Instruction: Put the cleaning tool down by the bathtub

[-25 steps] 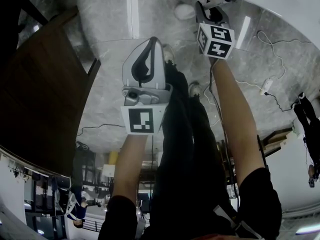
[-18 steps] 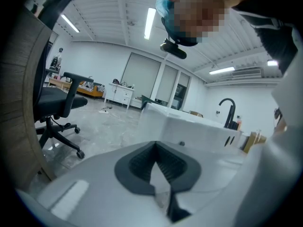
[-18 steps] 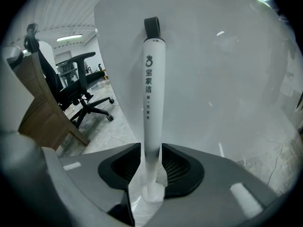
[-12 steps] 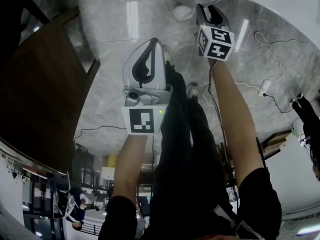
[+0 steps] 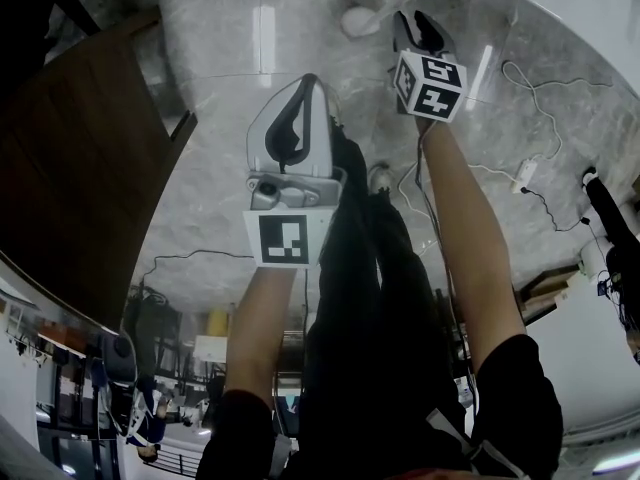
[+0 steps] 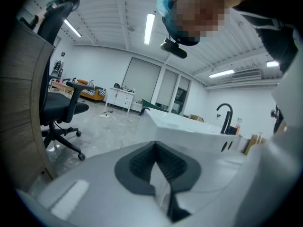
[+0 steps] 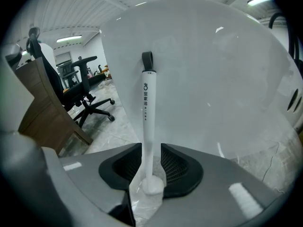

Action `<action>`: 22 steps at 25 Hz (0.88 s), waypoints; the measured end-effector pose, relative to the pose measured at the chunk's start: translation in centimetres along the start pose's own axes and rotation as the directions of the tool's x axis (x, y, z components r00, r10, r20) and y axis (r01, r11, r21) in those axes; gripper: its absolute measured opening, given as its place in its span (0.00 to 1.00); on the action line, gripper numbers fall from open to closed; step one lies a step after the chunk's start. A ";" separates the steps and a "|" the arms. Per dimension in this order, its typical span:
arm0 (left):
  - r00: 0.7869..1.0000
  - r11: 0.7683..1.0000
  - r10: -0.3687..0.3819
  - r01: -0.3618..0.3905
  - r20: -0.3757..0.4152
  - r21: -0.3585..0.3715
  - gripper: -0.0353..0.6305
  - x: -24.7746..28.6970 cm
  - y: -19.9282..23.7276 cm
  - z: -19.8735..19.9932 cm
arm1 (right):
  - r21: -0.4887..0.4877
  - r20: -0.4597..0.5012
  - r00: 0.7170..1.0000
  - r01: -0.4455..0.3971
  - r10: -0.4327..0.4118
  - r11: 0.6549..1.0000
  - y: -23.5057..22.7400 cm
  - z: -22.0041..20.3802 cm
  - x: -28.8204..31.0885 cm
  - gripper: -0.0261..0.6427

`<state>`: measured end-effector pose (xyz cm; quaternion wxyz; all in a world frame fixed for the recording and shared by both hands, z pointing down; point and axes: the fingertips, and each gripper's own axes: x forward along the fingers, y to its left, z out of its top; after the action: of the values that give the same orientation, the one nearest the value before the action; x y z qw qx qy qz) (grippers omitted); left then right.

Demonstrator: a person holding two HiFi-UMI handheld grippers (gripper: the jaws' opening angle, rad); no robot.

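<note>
Glossy marble floor (image 5: pixel 230 168) bears slim white brush (image 7: pixel 148 108) against tub (image 7: pixel 213 79); right tool (image 5: pixel 416 23) gaping, just narrowing, gripping nothing; left tool (image 6: pixel 154 146) closed.

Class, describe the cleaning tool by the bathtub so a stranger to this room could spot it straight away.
Find the big white bathtub on the grey marble floor. Upright against its outer wall stands the cleaning tool, a slim white stick with its head on the floor. The dark loop at its top sets it apart from the plain tub.
</note>
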<state>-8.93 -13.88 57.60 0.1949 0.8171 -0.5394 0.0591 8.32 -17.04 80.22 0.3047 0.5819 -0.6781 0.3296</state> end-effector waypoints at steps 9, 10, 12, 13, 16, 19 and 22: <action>0.999 1.000 -0.002 0.002 0.037 0.002 0.06 -3.0 -2.7 2.3 | -0.025 -0.032 0.999 0.006 -0.007 1.000 0.1 -1.0 -4.8 0.10; 0.999 1.000 -0.002 0.002 0.039 0.005 0.06 -3.5 -2.9 2.7 | -0.028 -0.036 0.999 0.006 -0.007 1.000 0.3 -1.0 -5.4 0.08; 0.999 1.000 -0.003 0.003 0.039 0.012 0.06 -4.3 -3.3 3.4 | -0.030 -0.043 0.999 0.003 -0.004 1.000 0.8 -1.1 -6.7 0.04; 0.999 1.000 -0.005 0.004 0.038 0.016 0.06 -4.7 -3.6 3.8 | -0.029 -0.045 0.999 -0.002 0.000 1.000 1.0 -1.1 -7.4 0.04; 0.999 1.000 0.001 -0.001 0.037 0.023 0.06 -5.7 -4.3 4.6 | -0.024 -0.044 0.999 -0.018 0.017 1.000 1.7 -1.0 -9.6 0.04; 0.998 1.000 0.019 -0.020 0.055 0.013 0.06 -6.4 -5.1 5.7 | -0.021 -0.038 0.999 -0.029 0.028 0.999 1.8 -0.6 -11.8 0.04; 0.997 1.000 0.020 -0.021 0.075 0.013 0.06 -7.2 -6.4 7.3 | -0.019 -0.036 0.999 -0.028 0.028 0.999 1.7 -0.2 -14.2 0.04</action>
<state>-6.93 -8.33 47.12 0.1684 0.8145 -0.5541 0.0343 8.59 -8.36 68.86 0.3178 0.5634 -0.6839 0.3375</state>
